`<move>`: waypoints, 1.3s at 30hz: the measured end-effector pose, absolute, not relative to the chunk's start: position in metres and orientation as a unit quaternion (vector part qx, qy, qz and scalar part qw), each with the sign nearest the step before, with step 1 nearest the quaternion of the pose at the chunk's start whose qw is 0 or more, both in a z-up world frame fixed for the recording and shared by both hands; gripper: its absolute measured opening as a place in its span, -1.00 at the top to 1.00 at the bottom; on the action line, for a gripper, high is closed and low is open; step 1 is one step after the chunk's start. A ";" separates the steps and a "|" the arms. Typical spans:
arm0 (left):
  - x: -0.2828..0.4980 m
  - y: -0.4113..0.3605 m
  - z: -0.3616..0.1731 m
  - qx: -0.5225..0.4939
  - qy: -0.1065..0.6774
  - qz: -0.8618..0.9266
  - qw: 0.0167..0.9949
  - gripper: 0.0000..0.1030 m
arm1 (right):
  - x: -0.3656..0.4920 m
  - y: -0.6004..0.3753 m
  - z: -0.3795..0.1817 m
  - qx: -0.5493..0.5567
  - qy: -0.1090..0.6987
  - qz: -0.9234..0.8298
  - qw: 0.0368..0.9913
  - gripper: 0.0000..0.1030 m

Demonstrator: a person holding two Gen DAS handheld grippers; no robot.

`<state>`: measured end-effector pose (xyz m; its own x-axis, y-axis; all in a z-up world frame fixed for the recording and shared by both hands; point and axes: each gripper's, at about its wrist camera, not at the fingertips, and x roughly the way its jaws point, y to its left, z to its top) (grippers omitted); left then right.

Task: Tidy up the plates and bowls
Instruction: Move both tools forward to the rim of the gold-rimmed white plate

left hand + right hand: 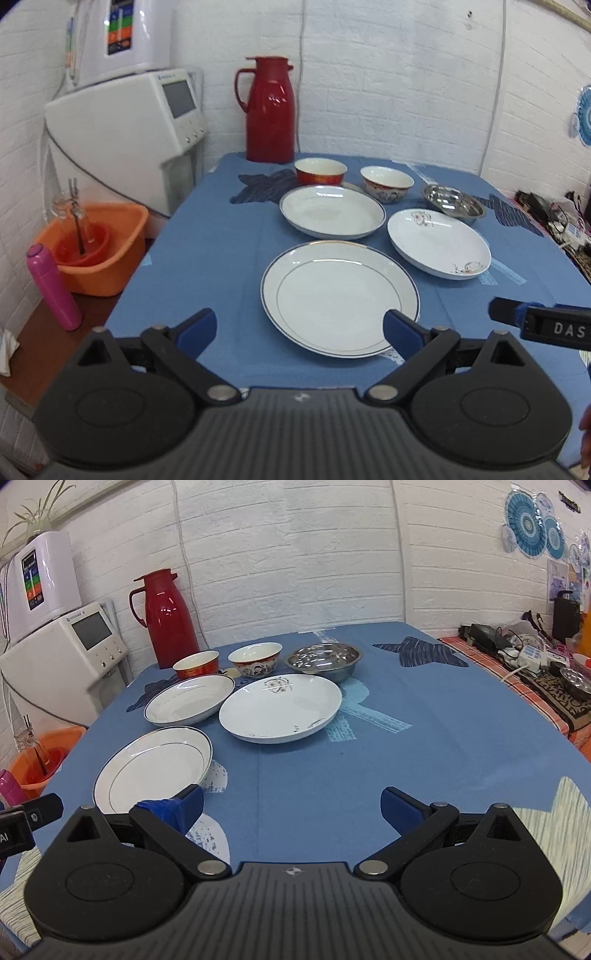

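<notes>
White brick-pattern wall behind a table (pixel 424 738) covered in blue cloth with star prints. White water dispenser (pixel 122 122) stands left of the table, red thermos jug (pixel 269 110) at the table's far edge. 3 white plates on the cloth: gold-and-blue-rimmed plate (pixel 340 299) nearest, blue-rimmed plate (pixel 332 212) behind it, decorated plate (pixel 439 243) to its right, all apart from each other. 3 bowls in a back row: steel bowl (pixel 323 661) on the right, patterned white bowl (pixel 255 659) in the middle, red bowl (pixel 197 664) on the left. Orange basin (pixel 99 247) and pink bottle (pixel 53 288) sit off the table's left side. Left gripper (pixel 299 328) hovers over the nearest plate's near edge, fingers spread wide, holding nothing. Right gripper (pixel 291 806) hovers over bare cloth right of that plate, fingers also wide apart, empty.
</notes>
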<state>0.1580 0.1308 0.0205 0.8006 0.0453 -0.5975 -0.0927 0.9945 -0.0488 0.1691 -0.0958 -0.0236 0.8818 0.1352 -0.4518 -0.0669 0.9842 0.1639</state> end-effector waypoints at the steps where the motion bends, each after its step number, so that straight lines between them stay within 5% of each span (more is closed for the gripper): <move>1: 0.171 0.138 0.019 -0.038 0.329 0.031 0.943 -0.86 | 0.182 -0.090 -0.022 0.070 0.247 0.063 0.965 -0.75; 10: 0.259 0.180 -0.020 -0.040 0.425 0.007 0.904 -0.86 | 0.287 -0.034 -0.044 0.067 0.371 0.121 0.918 -0.75; 20: 0.289 0.190 -0.049 -0.053 0.454 -0.006 0.890 -0.84 | 0.326 0.002 -0.060 0.034 0.414 0.118 0.902 -0.73; 31: 0.292 0.184 -0.056 -0.043 0.448 0.004 0.893 -0.71 | 0.321 0.009 -0.070 -0.022 0.366 0.121 0.922 -0.77; 36: 0.292 0.183 -0.055 -0.047 0.443 0.004 0.895 -0.54 | 0.326 0.011 -0.067 -0.026 0.373 0.127 0.919 -0.77; 39: 0.291 0.183 -0.052 -0.050 0.435 -0.005 0.899 -0.08 | 0.324 0.017 -0.067 -0.037 0.368 0.149 0.917 -0.71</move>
<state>0.2910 0.1828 -0.0517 0.6213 -0.0534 -0.7818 -0.0341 0.9949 -0.0951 0.3241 0.0168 -0.0665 0.6843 0.2466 -0.6862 -0.3008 0.9527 0.0424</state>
